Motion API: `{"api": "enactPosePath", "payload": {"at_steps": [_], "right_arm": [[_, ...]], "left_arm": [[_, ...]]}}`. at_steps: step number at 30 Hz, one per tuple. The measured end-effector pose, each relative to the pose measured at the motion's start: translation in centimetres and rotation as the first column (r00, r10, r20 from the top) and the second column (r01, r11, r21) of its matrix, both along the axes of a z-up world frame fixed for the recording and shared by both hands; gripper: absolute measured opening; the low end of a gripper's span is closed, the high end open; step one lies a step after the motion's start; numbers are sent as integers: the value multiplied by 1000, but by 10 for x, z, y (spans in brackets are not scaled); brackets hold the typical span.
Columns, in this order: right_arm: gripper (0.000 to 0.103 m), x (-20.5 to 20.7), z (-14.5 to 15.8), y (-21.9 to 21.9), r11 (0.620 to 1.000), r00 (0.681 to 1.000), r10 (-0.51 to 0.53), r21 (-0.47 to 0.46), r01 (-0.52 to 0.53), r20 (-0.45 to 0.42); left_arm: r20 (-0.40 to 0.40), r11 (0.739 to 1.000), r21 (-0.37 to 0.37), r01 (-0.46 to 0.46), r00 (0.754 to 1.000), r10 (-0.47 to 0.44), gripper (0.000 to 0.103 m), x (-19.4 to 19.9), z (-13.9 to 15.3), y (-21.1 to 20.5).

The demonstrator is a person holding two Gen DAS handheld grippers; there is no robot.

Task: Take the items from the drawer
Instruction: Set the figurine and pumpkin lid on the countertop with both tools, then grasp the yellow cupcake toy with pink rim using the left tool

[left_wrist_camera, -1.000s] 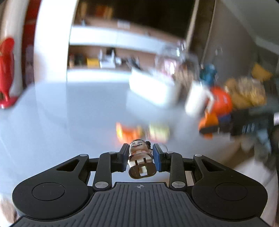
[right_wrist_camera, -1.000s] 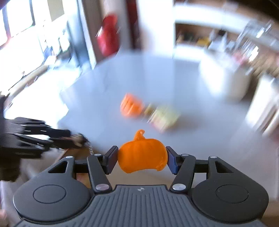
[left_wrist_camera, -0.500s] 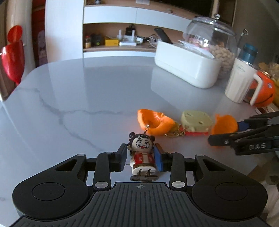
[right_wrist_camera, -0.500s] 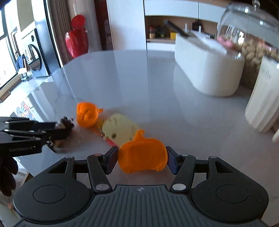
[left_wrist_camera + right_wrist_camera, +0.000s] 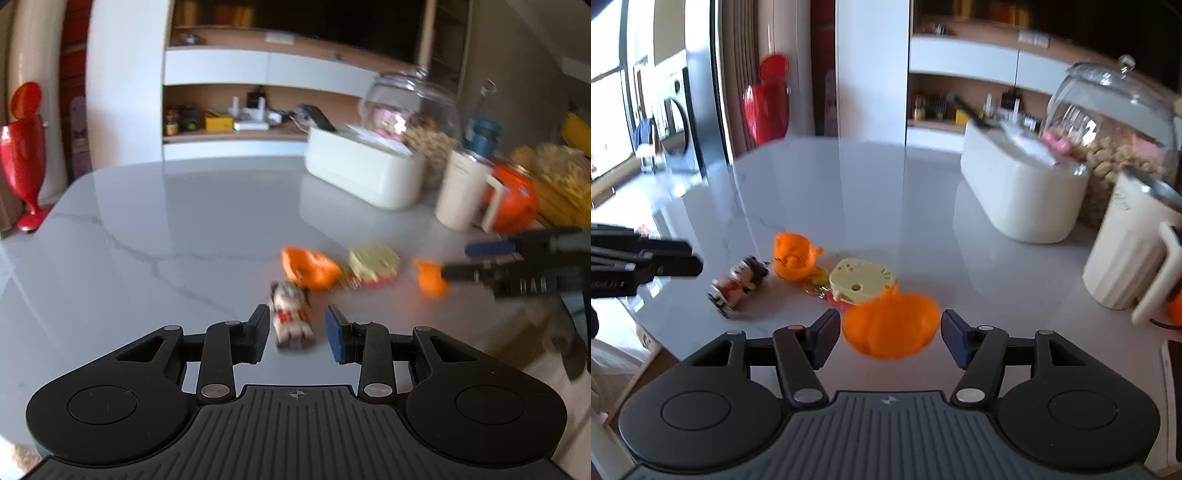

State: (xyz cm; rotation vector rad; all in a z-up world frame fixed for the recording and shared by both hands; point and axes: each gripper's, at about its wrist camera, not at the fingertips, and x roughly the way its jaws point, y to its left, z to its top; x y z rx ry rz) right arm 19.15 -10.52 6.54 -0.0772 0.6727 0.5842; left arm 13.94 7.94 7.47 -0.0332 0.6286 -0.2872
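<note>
On the left, the left hand-held gripper (image 5: 296, 330) is open, with gaps on both sides of the little toy figure (image 5: 291, 320). The figure lies on its side on the grey table (image 5: 166, 221), between the two fingers; I cannot tell if it touches either one. Just past it sits a small orange toy (image 5: 309, 269), and a pale yellow cheese charm (image 5: 373, 265) is right beside that. Further right, the right hand-held gripper (image 5: 889, 334) is open too. The orange pumpkin (image 5: 892, 325) sits between its spread fingers, free of both, close to the cheese charm. It looks blurry. At the back right stand a white box (image 5: 1021, 195), a glass dome (image 5: 1108, 110) and a cream jug (image 5: 1126, 254).
</note>
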Motion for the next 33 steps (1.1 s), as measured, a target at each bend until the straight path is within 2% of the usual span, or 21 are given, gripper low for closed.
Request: {"api": "enactPosePath", "payload": {"at_steps": [2,5,7,11,13,16,20,24,25,29,31,33], "right_arm": [[64,-12,1,-9,999,1000,-19,35,19,7],[65,-23,-4,-14,998,994,68,23,-66,-84],[65,-35,-9,-18,992,983,117,55,-110,-140],[65,-56,-34,-17,974,950,223,89,-208,-219],[65,-56,-55,-14,979,936,200,92,-180,-291],[62,-48,-80,-10,986,903,164,85,-142,-397],[62,-48,-90,-14,994,901,109,34,-104,-421],[62,-51,-91,-11,993,902,110,15,-114,-419],[62,-52,-91,-9,992,902,116,9,-124,-415],[62,-50,-92,-6,991,903,124,0,-136,-411],[62,-50,-92,-5,992,904,116,-5,-130,-411],[62,-47,-92,-4,992,905,115,-5,-129,-410]], "left_arm": [[-42,999,19,47,998,-46,37,-12,-6,-1],[-129,991,95,93,988,-80,37,-25,-18,-8],[-213,982,137,131,972,-100,37,-34,-32,-9],[-391,962,166,217,910,-138,36,-36,-72,-7],[-466,952,183,246,874,-136,36,-33,-88,-7],[-558,948,164,273,818,-139,36,-30,-106,-7],[-601,949,164,270,790,-121,36,-24,-119,-12],[-659,943,196,271,748,-78,35,-14,-137,-16],[-671,939,205,275,738,-70,38,-12,-140,-18],[-712,948,165,274,698,-78,35,-1,-148,-23],[-715,952,153,266,695,-79,30,4,-151,-23],[-704,956,151,250,706,-74,30,9,-151,-23]]}}
